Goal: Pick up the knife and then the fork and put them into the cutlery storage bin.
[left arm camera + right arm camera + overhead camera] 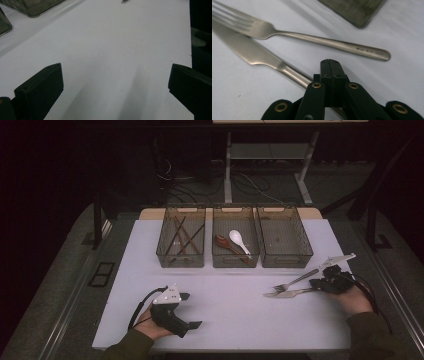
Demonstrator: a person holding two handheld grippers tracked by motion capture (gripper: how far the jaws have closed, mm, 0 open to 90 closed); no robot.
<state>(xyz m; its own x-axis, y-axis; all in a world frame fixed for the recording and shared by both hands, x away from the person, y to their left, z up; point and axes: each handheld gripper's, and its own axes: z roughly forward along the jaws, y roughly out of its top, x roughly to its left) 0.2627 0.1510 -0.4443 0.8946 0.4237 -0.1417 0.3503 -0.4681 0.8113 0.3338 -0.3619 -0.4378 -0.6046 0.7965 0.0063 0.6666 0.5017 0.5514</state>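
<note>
The right hand-held gripper (320, 287) is resting low over the white counter (225, 310) at its right side, jaws pressed fully together. In the right gripper view the closed jaws are sitting on the handle of a plain stainless-steel table knife (259, 58), which is passing beneath them; whether the handle is actually pinched or merely lying under the tips cannot be told. The knife is lying flat on the counter with its blade pointing away from the right hand. Just beside it, and not touching it in the right gripper view, a matching stainless-steel fork (317, 40) is lying flat with its tines pointing the same way.

The left hand-held gripper (192, 310) is waiting near the counter's front left with its jaws standing wide and nothing between them.

Three smoky translucent plastic bins (285, 260) are standing in a row at the far side: dark chopsticks (182, 237) in the left bin, a white ceramic spoon (237, 240) and a brown wooden spoon (225, 244) in the middle bin.

Judgement: the knife is stiff, moderately heavy and slick, and it is lying flush, so it will be prone to sliding or pivoting. The handle, near the balance point, looks like the best place to take hold.
</note>
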